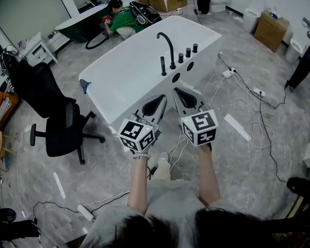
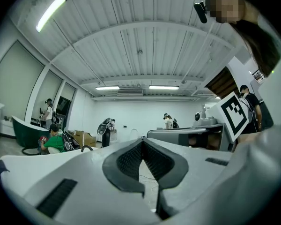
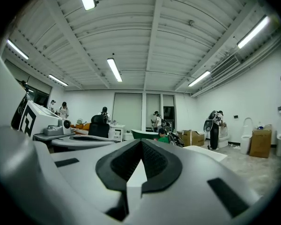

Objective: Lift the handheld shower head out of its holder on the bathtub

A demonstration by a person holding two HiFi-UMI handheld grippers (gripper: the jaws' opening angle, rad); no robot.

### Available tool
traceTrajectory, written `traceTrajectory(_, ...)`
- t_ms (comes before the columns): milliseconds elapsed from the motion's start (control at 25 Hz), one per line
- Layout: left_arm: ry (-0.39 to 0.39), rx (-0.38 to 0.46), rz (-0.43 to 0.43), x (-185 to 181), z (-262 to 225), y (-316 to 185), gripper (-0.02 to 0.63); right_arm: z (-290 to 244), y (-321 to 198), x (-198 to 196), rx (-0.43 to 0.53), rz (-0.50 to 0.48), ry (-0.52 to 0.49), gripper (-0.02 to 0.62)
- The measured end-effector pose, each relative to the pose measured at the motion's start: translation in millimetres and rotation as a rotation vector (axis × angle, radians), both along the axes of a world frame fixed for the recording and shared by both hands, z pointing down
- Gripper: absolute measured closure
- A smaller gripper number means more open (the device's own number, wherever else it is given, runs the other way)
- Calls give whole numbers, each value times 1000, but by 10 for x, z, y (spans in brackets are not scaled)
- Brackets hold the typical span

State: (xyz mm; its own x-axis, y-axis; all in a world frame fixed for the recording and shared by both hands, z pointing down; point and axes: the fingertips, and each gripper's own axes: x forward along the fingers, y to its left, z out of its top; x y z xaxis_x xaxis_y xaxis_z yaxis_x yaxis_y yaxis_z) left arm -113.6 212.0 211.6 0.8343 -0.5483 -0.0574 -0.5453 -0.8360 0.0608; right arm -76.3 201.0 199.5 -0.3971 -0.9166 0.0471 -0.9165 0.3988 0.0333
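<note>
The left gripper (image 1: 160, 99) and the right gripper (image 1: 177, 93) are held level before the bathtub (image 1: 129, 71), jaws closed on nothing, while the shower head (image 1: 163, 66) is seen upright on its rim.

The grey marbled floor (image 1: 108, 164) carries a white rectangular bathtub (image 1: 129, 71). A black wheeled office chair (image 1: 57, 125) stands near its left end. White power strips (image 1: 258, 92) with loose cables lie at right, and brown cardboard boxes (image 1: 271, 30) stand beyond.

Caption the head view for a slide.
Left gripper and right gripper, both shut, held level before a white bathtub, its handheld shower head untouched.
</note>
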Motion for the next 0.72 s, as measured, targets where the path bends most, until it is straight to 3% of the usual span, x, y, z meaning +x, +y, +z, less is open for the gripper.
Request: traceTrajectory(720, 1, -50, 80, 129, 156, -1164, 601, 174, -1106, 104, -44, 66, -13, 595)
